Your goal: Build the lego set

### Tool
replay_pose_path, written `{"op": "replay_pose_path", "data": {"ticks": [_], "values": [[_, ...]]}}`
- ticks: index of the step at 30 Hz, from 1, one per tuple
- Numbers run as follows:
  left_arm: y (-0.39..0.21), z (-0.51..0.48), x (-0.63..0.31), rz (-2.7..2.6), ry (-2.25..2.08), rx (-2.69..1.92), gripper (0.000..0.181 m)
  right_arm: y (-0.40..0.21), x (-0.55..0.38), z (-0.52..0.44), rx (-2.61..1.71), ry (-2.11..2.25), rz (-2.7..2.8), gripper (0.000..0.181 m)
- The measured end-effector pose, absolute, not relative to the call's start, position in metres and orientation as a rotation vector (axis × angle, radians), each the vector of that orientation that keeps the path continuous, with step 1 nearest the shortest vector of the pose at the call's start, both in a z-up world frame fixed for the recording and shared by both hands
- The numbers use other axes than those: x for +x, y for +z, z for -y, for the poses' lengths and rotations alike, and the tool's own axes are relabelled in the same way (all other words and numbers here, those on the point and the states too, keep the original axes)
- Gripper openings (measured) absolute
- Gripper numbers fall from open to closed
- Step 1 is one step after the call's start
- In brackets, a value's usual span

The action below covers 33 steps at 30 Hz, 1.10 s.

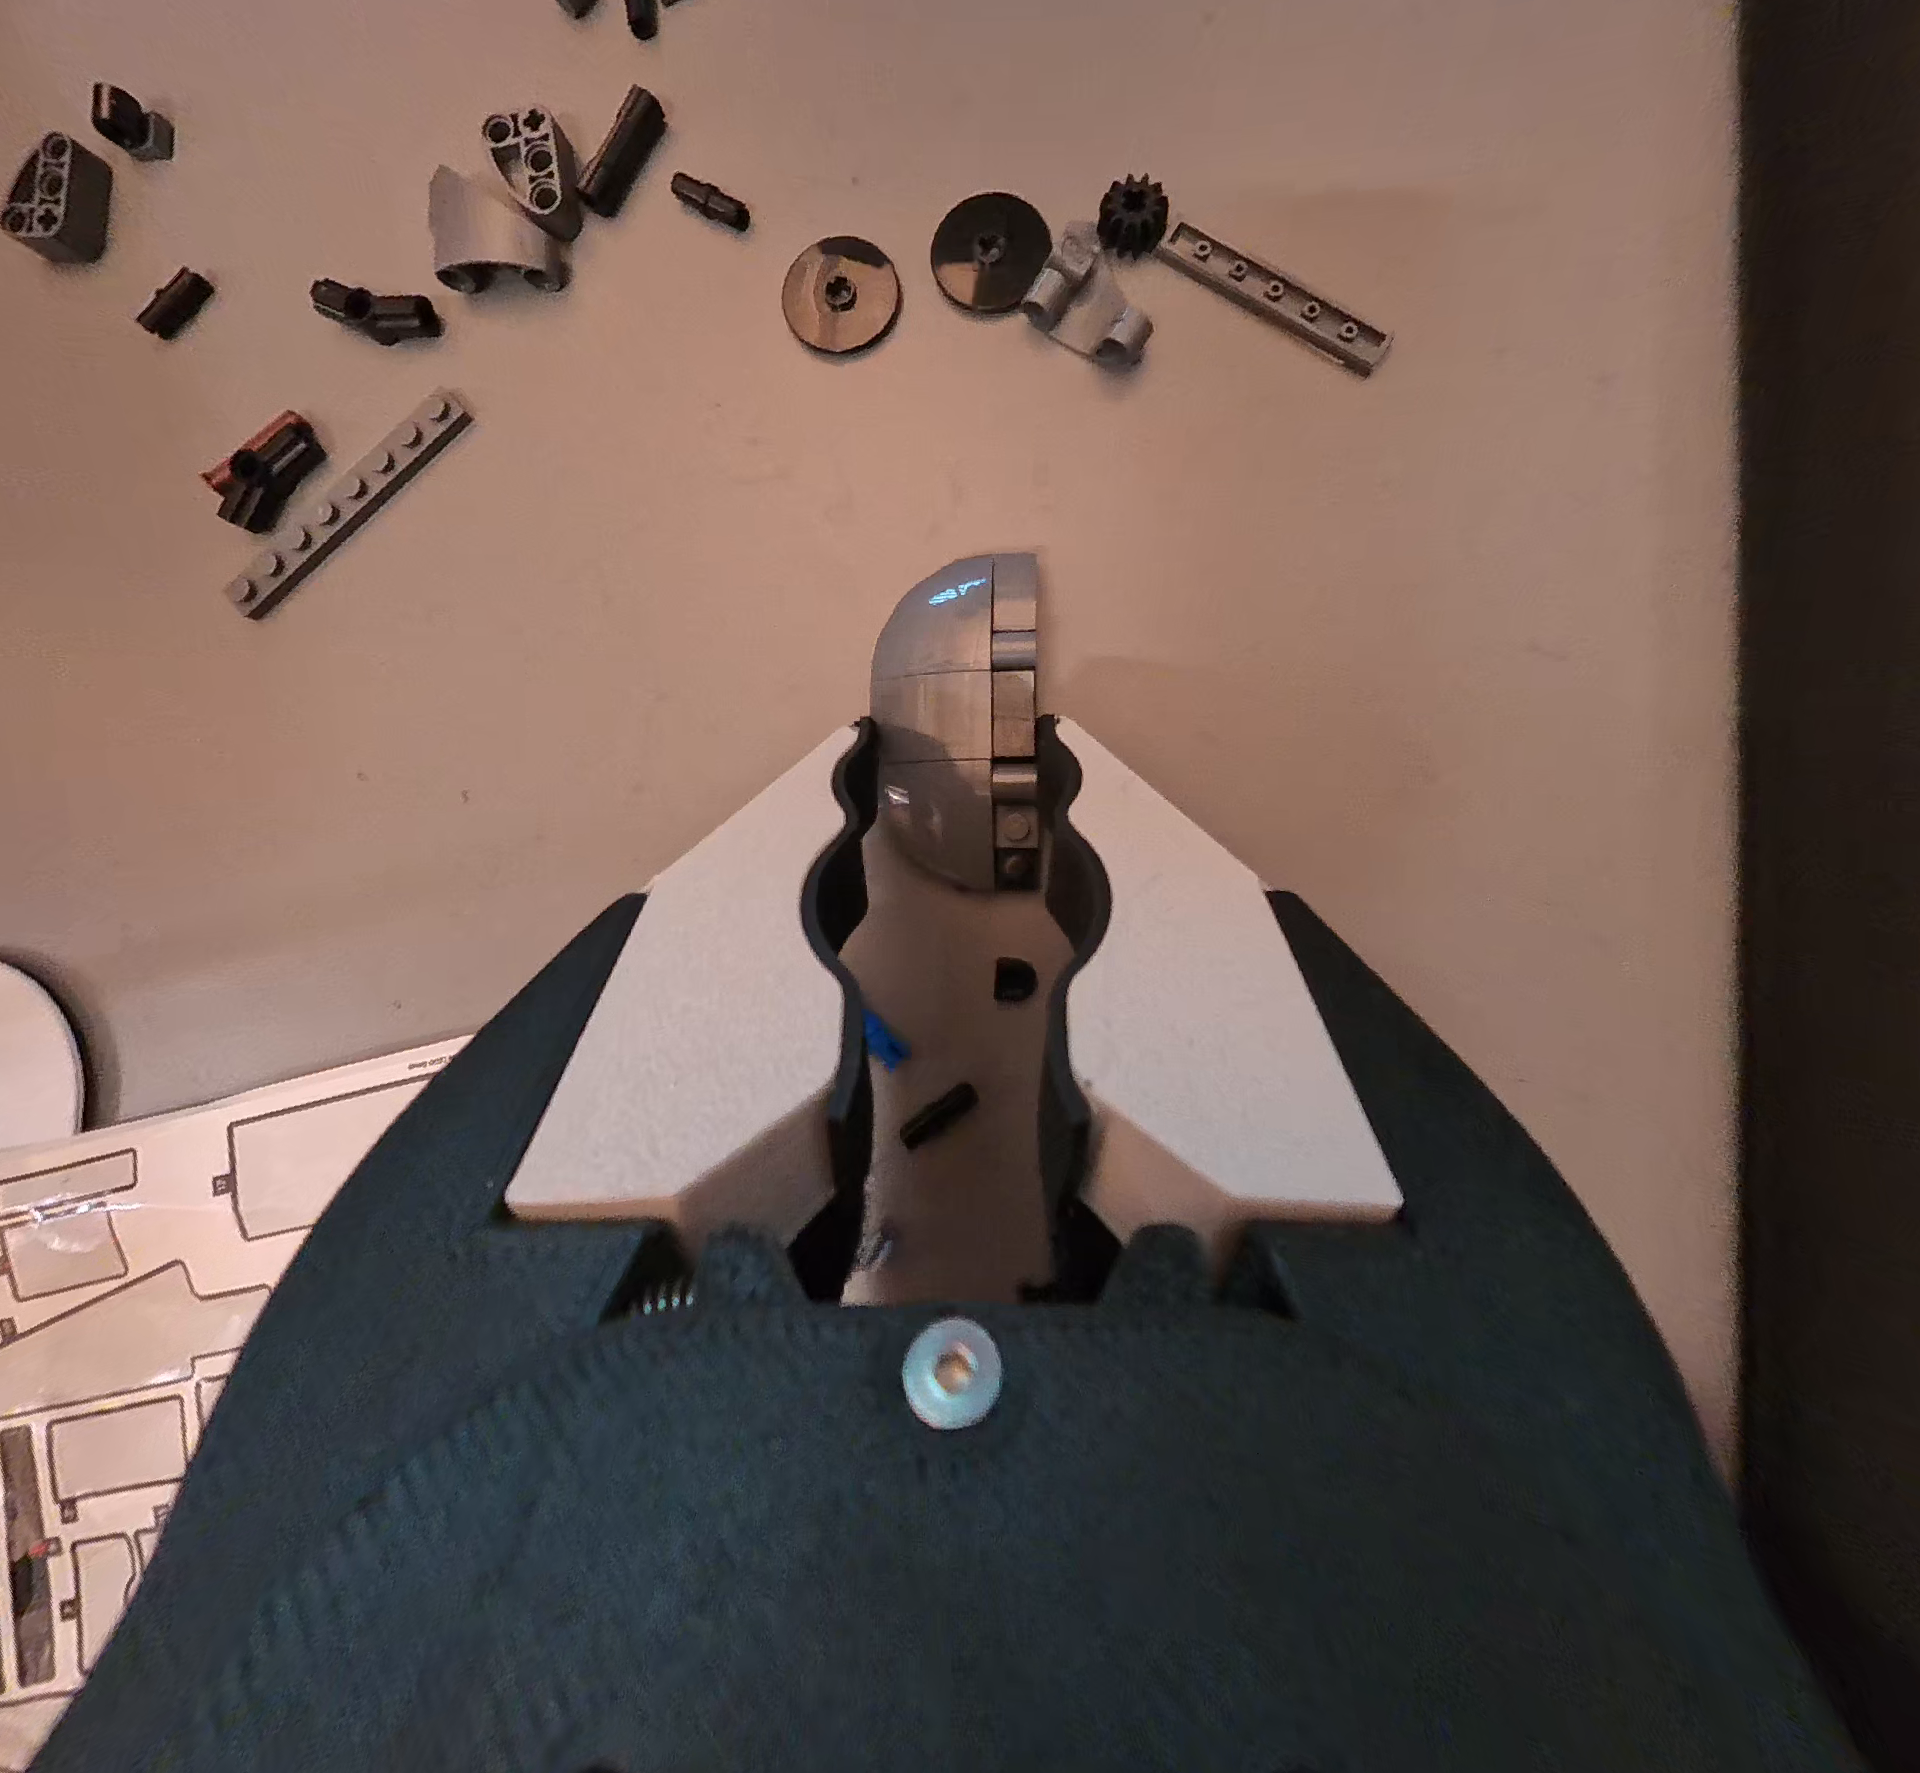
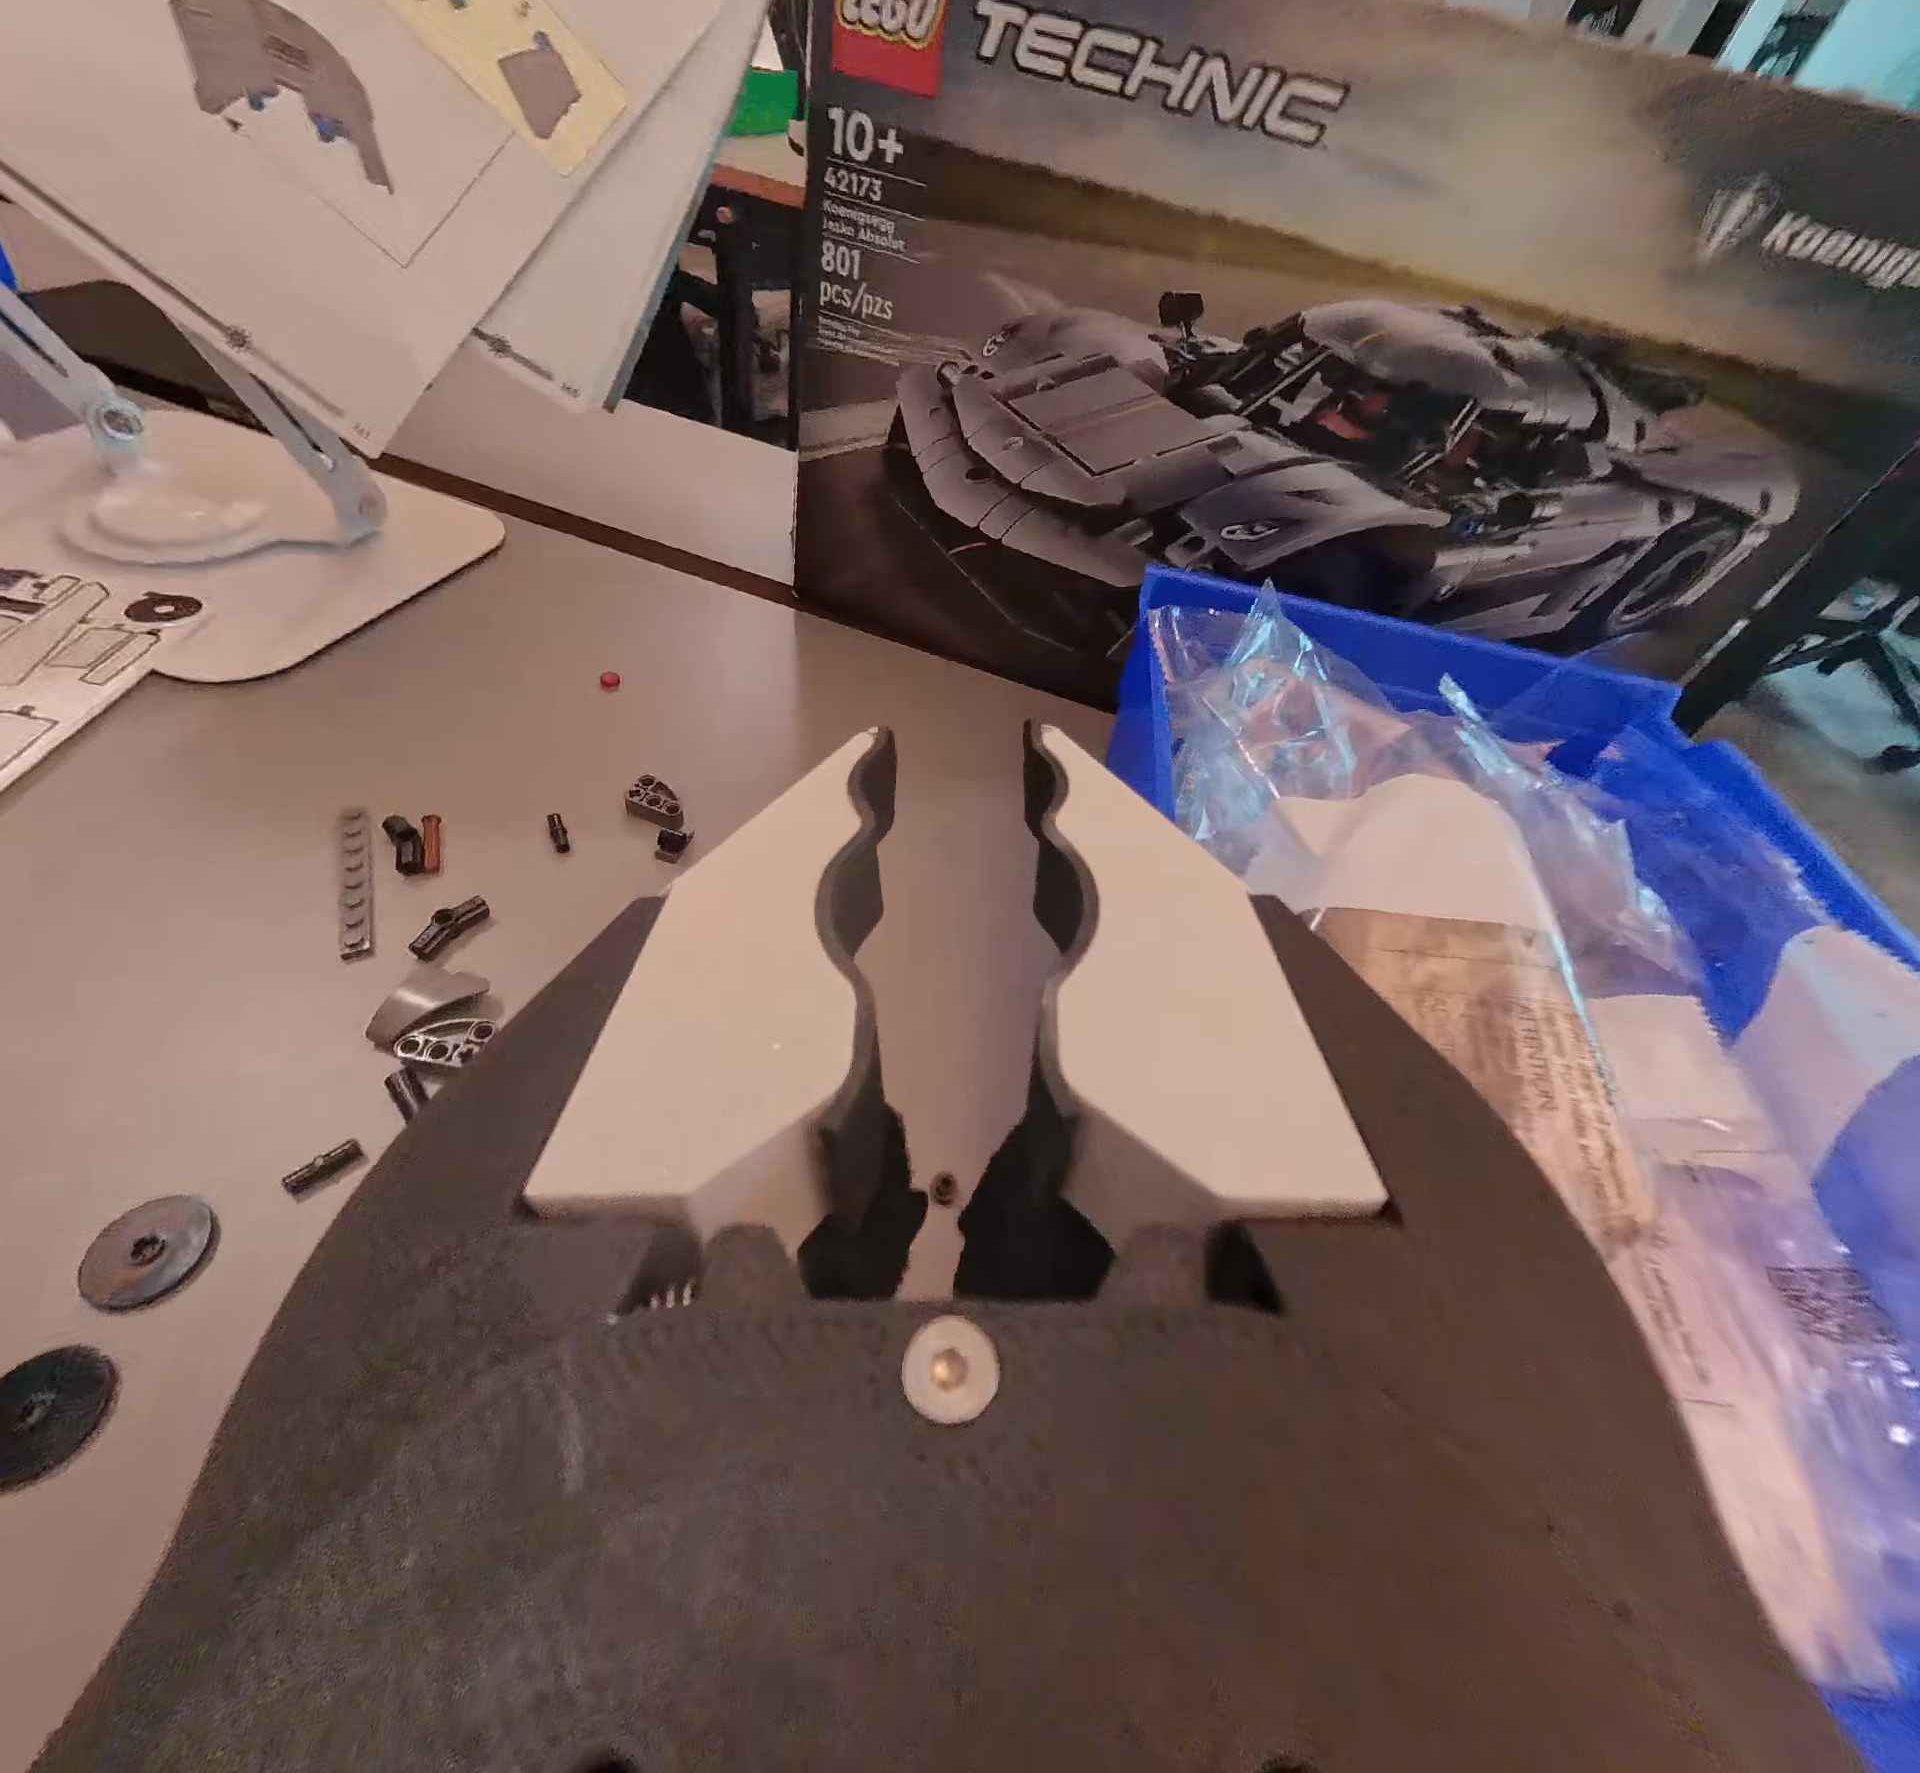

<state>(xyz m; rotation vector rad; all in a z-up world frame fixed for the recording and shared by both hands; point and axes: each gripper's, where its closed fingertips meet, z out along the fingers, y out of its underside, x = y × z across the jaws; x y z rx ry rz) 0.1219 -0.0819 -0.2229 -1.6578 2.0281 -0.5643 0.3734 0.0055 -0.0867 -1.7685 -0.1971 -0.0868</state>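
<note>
My left gripper (image 1: 958, 731) is shut on a dark grey curved lego assembly (image 1: 951, 674), held above the table with its rounded side to the left. Loose pieces lie on the table beyond it: two black round discs (image 1: 842, 296), a black gear (image 1: 1132, 211), a grey studded plate (image 1: 1276, 298), a second long grey plate (image 1: 348, 505) and several black pins. My right gripper (image 2: 958, 752) is open and empty, held above the table. To its left lie a grey plate (image 2: 355, 884), a grey curved panel (image 2: 436, 1008) and two black discs (image 2: 149, 1250).
The lego set box (image 2: 1299, 310) stands at the back. A blue bin (image 2: 1621, 684) with clear plastic bags (image 2: 1455, 840) is on the right. An instruction booklet (image 2: 270, 92) rests on a white stand (image 2: 312, 570). A sticker sheet (image 1: 135, 1308) lies at lower left. The table edge (image 1: 1740, 580) is at the right. My hands' fingertips stand some 30 centimetres from each other. The grey studded plate (image 1: 1276, 298) lies around 10 centimetres away from my left fingertips.
</note>
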Motion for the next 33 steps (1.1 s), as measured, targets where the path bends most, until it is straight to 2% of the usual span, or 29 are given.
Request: {"op": "replay_pose_path", "data": {"ticks": [10,13,16,18,21,27,33], "values": [[-0.221,0.073,0.117,-2.005,-0.561,-1.684,0.027,-0.064,0.37,0.017,-1.698,-0.185,0.236,0.025],[-0.219,0.074,0.118,-2.002,-0.609,-1.693,0.027,-0.081,0.341,0.006,-1.784,-0.145,0.329,0.018],[-0.219,0.074,0.116,-2.008,-0.592,-1.695,0.025,-0.109,0.321,-0.012,-1.907,-0.17,0.406,0.029],[-0.217,0.071,0.113,-1.998,-0.574,-1.69,0.025,-0.114,0.326,-0.016,-1.934,-0.19,0.388,0.03],[-0.209,0.064,0.11,-1.952,-0.583,-1.694,0.025,-0.1,0.346,-0.007,-1.887,-0.199,0.284,0.028],[-0.179,0.036,0.102,-1.76,-0.576,-1.696,0.028,-0.032,0.385,0.039,-1.572,-0.184,0.105,0.028],[-0.145,0.007,0.086,-1.547,-0.596,-1.697,0.031,-0.043,0.384,0.036,-1.608,-0.149,0.131,0.034]]}}
